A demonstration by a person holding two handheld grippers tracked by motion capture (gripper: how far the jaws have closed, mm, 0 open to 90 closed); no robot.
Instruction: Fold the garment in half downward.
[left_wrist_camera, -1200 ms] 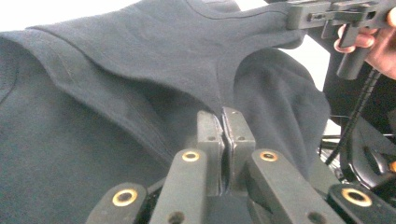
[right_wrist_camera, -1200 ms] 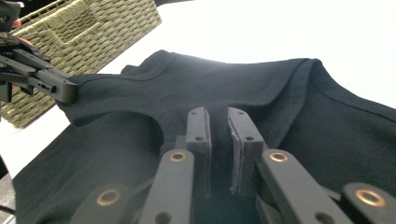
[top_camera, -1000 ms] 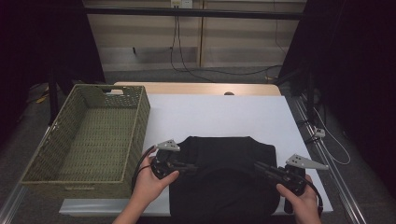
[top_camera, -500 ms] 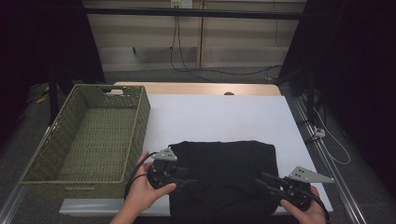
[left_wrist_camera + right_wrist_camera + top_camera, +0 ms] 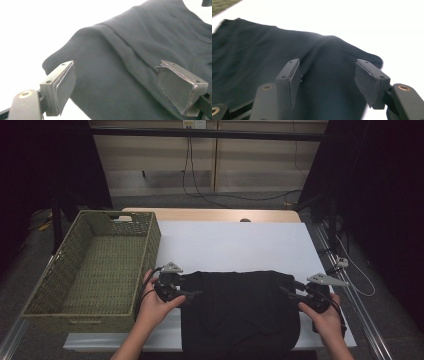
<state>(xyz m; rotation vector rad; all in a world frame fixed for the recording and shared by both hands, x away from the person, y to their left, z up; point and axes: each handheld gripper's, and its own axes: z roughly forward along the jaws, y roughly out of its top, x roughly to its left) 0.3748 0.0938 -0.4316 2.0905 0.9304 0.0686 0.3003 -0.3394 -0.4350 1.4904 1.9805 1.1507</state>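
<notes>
At the far left, beside the table, the green basket is sitting close against my left hand. I am holding my left gripper at the left edge of the black cloth, which is lying folded on the table's near part, its front edge hanging over the table's edge. My left jaws have just been opening and are now standing spread, with the cloth's rounded corner lying beyond and between them, neither pad pressing on it. Across the cloth, I am holding my right gripper at its right edge, my right hand behind it. Those jaws have also just been opening and are standing apart over the cloth's other corner, pinching nothing.
</notes>
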